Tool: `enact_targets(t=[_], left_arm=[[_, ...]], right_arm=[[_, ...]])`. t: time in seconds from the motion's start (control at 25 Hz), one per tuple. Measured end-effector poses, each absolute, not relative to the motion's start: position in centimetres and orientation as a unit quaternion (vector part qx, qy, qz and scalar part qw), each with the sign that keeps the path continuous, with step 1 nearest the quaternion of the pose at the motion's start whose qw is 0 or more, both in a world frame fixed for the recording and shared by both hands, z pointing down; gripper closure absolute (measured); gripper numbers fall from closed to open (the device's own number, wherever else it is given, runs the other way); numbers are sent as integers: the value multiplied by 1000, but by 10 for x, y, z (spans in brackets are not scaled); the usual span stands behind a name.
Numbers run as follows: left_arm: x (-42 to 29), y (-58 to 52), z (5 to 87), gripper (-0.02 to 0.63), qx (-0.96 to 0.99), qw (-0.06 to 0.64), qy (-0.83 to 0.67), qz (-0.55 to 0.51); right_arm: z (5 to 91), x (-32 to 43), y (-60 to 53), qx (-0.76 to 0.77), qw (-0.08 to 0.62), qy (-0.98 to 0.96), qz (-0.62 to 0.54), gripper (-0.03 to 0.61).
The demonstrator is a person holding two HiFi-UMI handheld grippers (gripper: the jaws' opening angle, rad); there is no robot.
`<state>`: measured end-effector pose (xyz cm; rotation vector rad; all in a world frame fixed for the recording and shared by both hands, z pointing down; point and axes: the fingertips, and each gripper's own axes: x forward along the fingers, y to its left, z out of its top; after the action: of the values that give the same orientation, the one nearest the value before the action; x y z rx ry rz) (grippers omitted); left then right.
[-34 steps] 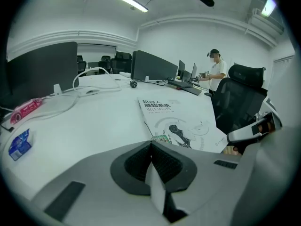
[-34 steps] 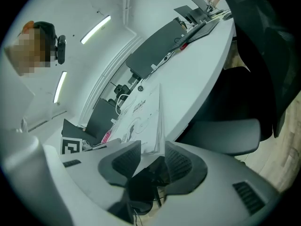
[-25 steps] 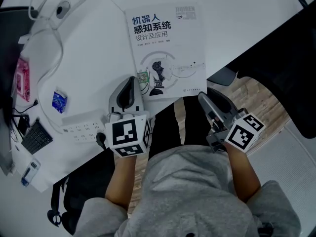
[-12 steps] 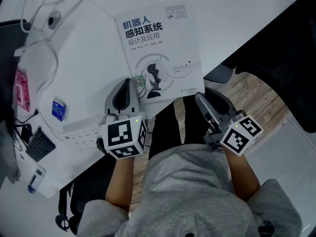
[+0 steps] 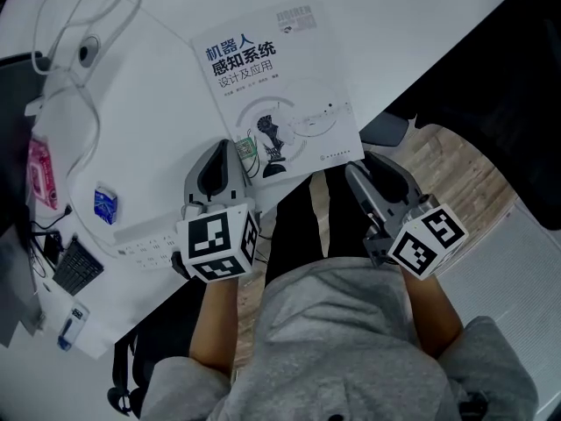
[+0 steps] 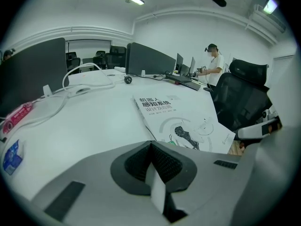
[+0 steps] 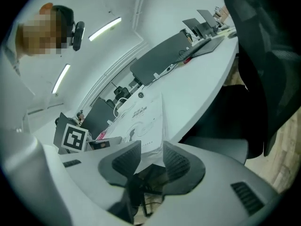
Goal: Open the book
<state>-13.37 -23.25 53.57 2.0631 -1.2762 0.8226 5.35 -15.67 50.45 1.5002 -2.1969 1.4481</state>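
My left gripper (image 5: 225,150), jaws pressed together, sits at the near-left corner of the closed book (image 5: 276,86). My right gripper (image 5: 372,170) has its jaws spread by the near-right corner, pinching nothing.

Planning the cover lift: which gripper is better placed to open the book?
Probably right. The right gripper has its jaws apart with a near corner of the book showing between them. The left gripper is shut, beside the other near corner.

book (image 5: 276,90) | white cover, blue title | closed | flat on white table (image 5: 158,121), near its edge
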Motion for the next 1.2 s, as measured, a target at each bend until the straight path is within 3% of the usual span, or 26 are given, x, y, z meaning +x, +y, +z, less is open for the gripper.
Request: enact_targets(t=[0.6,0.68,0.72,0.76,0.96,1.2], left_arm=[[-134,-232,537,604,766,295,-483,307],[-134,-233,537,604,765,296,-483,306],[-134,-233,538,604,764,296,-484,306],[-133,-233,538,604,763,296,-485,307],[-122,-235,537,604,764,316,-484,286],[-140,-243,502,604,761,311,-514,244]], right_arm=[[492,44,-175,372,-109,-700,600,431],[497,40,-178,389,-58,-714,580,434],[502,39,-179,407,-25,-718,565,493],[506,39,-180,421,-7,-717,556,503],[508,58,-193,483,-21,-672,561,531],[470,45,-221,486,26,-737,469,533]])
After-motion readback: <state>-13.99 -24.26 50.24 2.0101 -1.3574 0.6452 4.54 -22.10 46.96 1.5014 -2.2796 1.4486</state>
